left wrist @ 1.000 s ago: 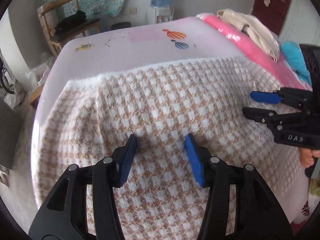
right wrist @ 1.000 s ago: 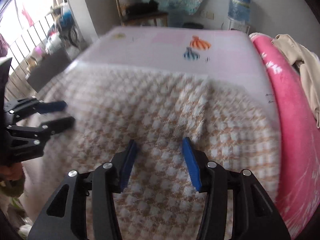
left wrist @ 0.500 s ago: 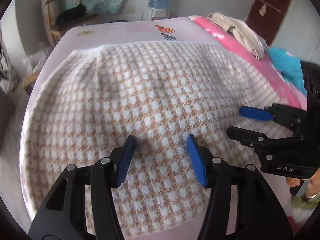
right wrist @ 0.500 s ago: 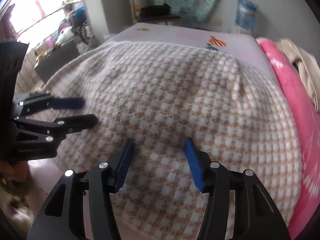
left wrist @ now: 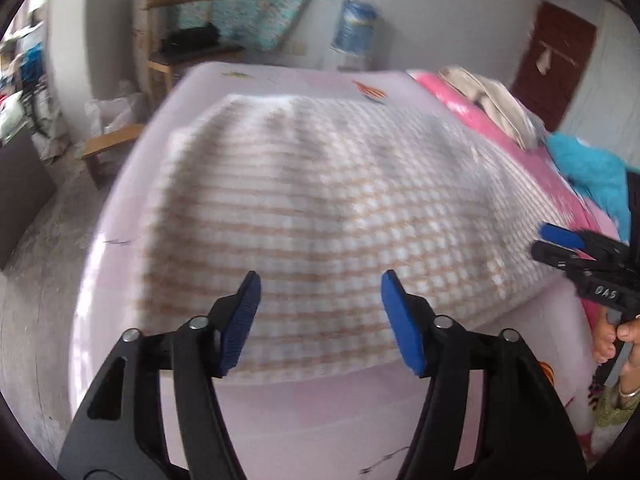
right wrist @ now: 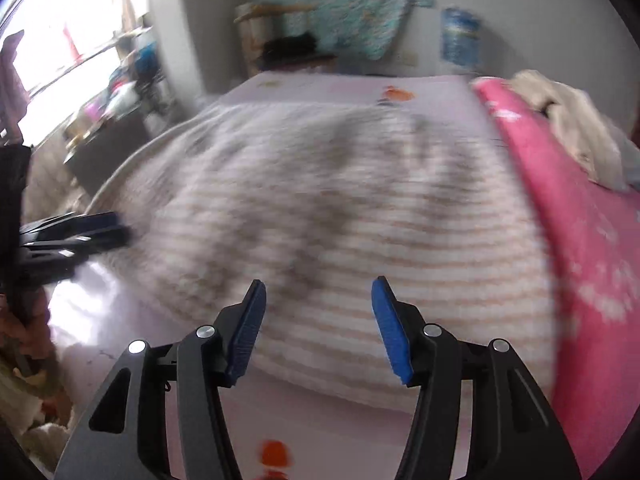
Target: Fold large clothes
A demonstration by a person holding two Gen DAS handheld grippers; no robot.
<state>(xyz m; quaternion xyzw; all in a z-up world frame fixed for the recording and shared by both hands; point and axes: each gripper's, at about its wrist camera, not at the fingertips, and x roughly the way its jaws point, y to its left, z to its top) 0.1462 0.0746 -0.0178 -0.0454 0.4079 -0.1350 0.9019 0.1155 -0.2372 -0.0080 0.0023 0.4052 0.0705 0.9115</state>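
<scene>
Both claws, left [left wrist: 320,312] and right [right wrist: 316,320], open and empty, have backed off blanket [left wrist: 320,208]; its near edge is now exposed for the next fold

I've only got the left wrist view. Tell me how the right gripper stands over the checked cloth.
Observer: In its own view the right gripper is wide open and empty, above the near edge of the checked cloth.
Operator: Report what lies on the sheet nearer than that edge.
Observer: An orange-red print on the pale sheet, at the bottom of the right wrist view; too blurred to make out.
Operator: Now describe the room's far left side.
Observer: A bright window stands beyond the bed's left side.
</scene>
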